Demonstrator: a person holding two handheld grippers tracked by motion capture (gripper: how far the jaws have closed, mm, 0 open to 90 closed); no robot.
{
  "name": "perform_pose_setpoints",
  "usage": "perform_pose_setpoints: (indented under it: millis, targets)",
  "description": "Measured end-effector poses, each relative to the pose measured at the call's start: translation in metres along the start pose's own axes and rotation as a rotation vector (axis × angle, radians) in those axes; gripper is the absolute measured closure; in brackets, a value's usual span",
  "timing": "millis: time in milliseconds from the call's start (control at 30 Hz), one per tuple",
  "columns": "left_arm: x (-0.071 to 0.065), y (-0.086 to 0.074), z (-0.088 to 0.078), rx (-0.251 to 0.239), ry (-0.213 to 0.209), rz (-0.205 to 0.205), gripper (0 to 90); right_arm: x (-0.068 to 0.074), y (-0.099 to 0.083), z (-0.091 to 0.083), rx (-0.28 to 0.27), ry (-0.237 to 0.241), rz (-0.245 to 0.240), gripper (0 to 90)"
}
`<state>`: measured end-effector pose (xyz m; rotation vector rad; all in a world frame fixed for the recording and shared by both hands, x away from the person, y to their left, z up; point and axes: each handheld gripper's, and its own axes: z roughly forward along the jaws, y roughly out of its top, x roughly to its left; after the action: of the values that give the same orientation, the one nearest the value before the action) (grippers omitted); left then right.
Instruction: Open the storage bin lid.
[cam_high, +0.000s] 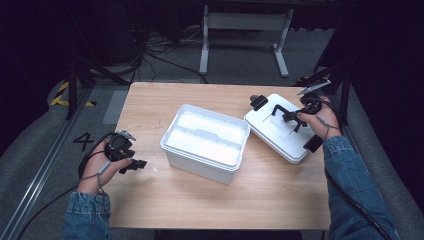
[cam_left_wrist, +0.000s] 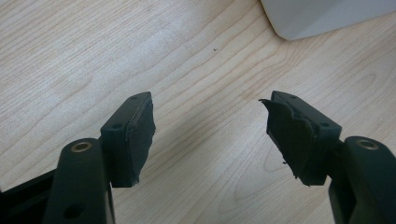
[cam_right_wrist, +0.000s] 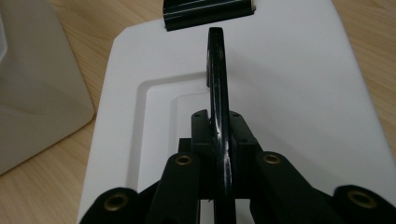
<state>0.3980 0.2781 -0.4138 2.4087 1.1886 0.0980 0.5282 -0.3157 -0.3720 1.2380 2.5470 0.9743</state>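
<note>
Your lid (cam_high: 277, 131), held by its handle (cam_right_wrist: 218, 107)

You have the white lid lying flat on the table's right side, just right of the open white box (cam_high: 206, 141) and angled to it. Its black handle stands upright from the recessed middle, and your right gripper (cam_right_wrist: 219, 140) is clamped on it. A black latch (cam_right_wrist: 208, 13) sits at each end.

Box (cam_left_wrist: 322, 16) cut off by top edge in left gripper view, 1 corner visible. Lid (cam_right_wrist: 280, 116) runs off the bottom in right gripper view; handle (cam_right_wrist: 218, 93) base hidden between the pads.
</note>
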Motion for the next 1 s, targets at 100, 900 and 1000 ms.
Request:
perform_pose_setpoints:
  millis: [100,900,1000]
  targets:
    - [0.000,0.000,0.000,0.001,-0.003,-0.001,33.1,-0.001,-0.005,0.008,-0.001,0.000,0.007,84.6]
    - [0.003,0.002,0.003,0.008,-0.008,0.003,32.7,-0.009,-0.029,0.045,0.000,0.019,0.045,84.5]
    - [0.003,0.002,0.004,0.012,-0.015,-0.003,32.3,-0.011,-0.032,0.046,0.001,0.016,0.051,84.4]
